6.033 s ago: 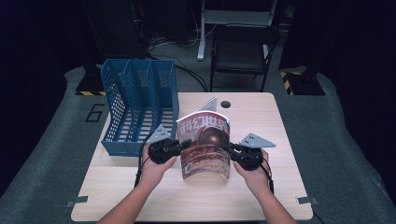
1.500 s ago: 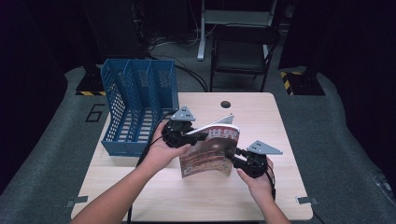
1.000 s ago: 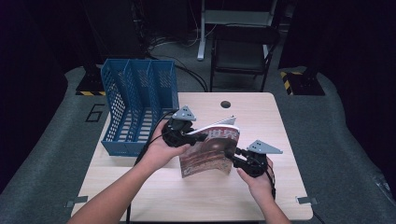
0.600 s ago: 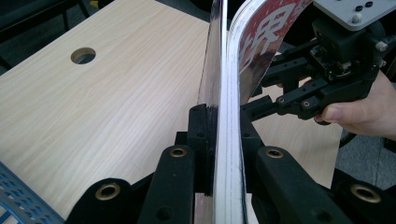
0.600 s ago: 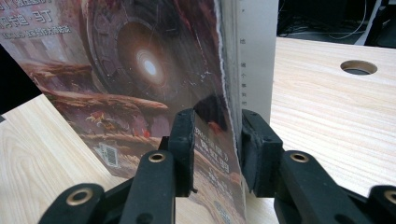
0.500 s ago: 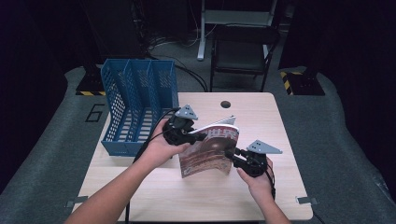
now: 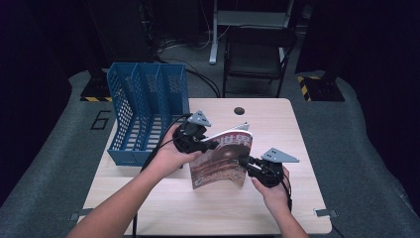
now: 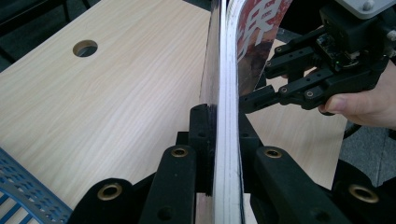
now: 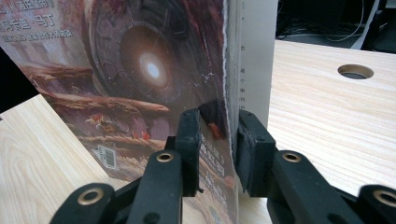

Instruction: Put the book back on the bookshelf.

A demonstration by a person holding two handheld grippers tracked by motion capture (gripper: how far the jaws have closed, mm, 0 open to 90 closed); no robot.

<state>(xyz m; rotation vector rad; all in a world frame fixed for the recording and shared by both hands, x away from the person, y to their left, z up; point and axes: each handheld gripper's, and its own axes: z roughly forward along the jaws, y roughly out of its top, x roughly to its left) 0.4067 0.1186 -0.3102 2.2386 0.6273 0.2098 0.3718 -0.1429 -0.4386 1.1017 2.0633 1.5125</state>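
Magazine: the magazine (image 7: 220, 159) stands nearly upright on its lower edge at the middle of the table (image 7: 297, 208), cover toward the person and bowed a little.
File rack: the blue file rack (image 7: 143, 111) sits at about ten o'clock from the magazine, near it but not touching, its slots open at the top.
Left gripper: the left gripper (image 7: 207, 145) is clamped on the magazine's upper left edge; in the left gripper view the page stack (image 8: 227, 116) is squeezed tight between both pads.
Right gripper: the right gripper (image 7: 244, 161) has its jaws astride the right edge at about four o'clock. They have just been closing, with the edge (image 9: 229, 112) between them, but a gap shows beside the left pad (image 9: 189, 135), so the pinch looks unfinished.
Step in hand: judged, steadying the upright magazine so it can go into the rack.
Doing it well: finish the right pinch on the full thickness, not the cover alone; keep the lower edge on the wood until both grips are firm; lift level so pages do not fan or the spine buckle.
Writing: large white Chinese characters (image 7: 234, 140) across the cover top, too small to read surely; a barcode (image 9: 106, 155) low on the cover; a painted 6 (image 7: 100, 120) on the grey floor.
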